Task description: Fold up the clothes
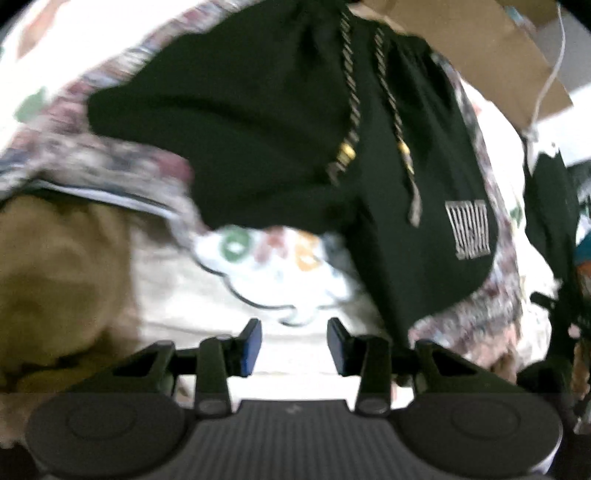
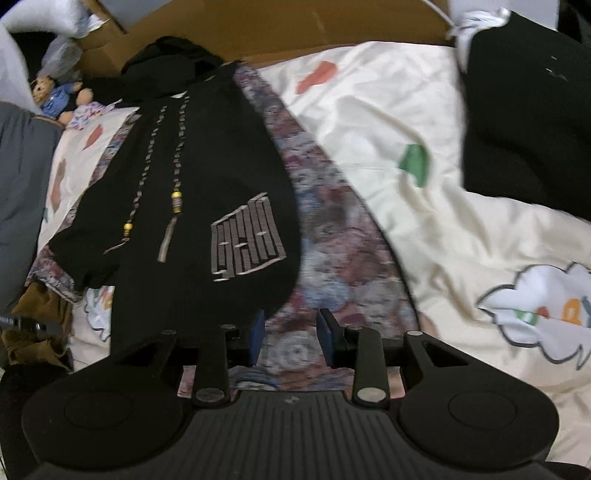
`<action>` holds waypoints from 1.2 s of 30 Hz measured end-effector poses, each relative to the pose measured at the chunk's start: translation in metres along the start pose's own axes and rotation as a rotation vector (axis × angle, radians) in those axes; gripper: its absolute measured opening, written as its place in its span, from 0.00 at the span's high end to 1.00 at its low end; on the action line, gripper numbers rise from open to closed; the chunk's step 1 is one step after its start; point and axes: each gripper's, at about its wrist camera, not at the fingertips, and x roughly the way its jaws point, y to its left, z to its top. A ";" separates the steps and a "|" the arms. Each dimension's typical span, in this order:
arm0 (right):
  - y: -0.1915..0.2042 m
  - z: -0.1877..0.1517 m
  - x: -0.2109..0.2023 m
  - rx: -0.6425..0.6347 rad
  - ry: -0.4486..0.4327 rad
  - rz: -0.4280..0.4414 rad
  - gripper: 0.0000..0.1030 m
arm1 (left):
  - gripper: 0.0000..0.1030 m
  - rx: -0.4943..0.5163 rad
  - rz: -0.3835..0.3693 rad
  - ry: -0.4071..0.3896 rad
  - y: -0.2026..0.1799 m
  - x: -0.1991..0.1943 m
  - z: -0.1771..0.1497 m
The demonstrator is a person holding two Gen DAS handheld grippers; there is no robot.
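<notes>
Left gripper (image 1: 294,343): your jaws stand partly apart with nothing between them; below them is only the cream bedspread (image 1: 207,291) with its cloud print.
Left view, blurred: the black hoodie (image 1: 266,122) fills the upper middle of your picture, beyond your fingertips and apart from them. Its two braided drawstrings (image 1: 351,96) hang down the chest, and a pale striped logo (image 1: 471,229) sits right of them.
Left view only: a brown garment (image 1: 55,280) is bunched at your far left, beside the bedspread.
Patterned cloth (image 2: 332,236): the hoodie lies on this flowery strip; you see it ringing the hoodie in the left view, and as a broad band in the right view.
Right gripper (image 2: 291,338): your jaws are partly apart too, gripping nothing, above the patterned cloth. The hoodie's hem lies just beside the left finger; whether it touches is hard to tell.
Right view only: a teddy bear (image 2: 55,98) at the far left, a cardboard box (image 2: 288,33) along the top, and another black garment (image 2: 524,118) at upper right, well apart from the hoodie.
</notes>
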 end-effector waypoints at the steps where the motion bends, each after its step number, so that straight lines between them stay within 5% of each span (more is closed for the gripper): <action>1: 0.006 0.001 0.000 -0.006 -0.002 0.008 0.66 | 0.60 0.000 0.003 -0.004 0.002 -0.002 -0.001; 12: 0.083 0.005 0.016 -0.096 -0.017 0.145 0.66 | 0.57 0.006 0.088 -0.110 0.058 -0.050 0.008; 21: 0.170 0.002 0.068 -0.144 0.051 0.277 0.66 | 0.51 -0.029 0.185 -0.213 0.121 -0.080 0.032; 27: 0.220 -0.006 0.099 -0.228 0.064 0.312 0.66 | 0.48 -0.009 0.233 -0.206 0.148 -0.074 0.043; 36: 0.284 -0.018 0.139 -0.404 0.076 0.333 0.66 | 0.38 0.002 0.165 -0.202 0.184 -0.042 0.050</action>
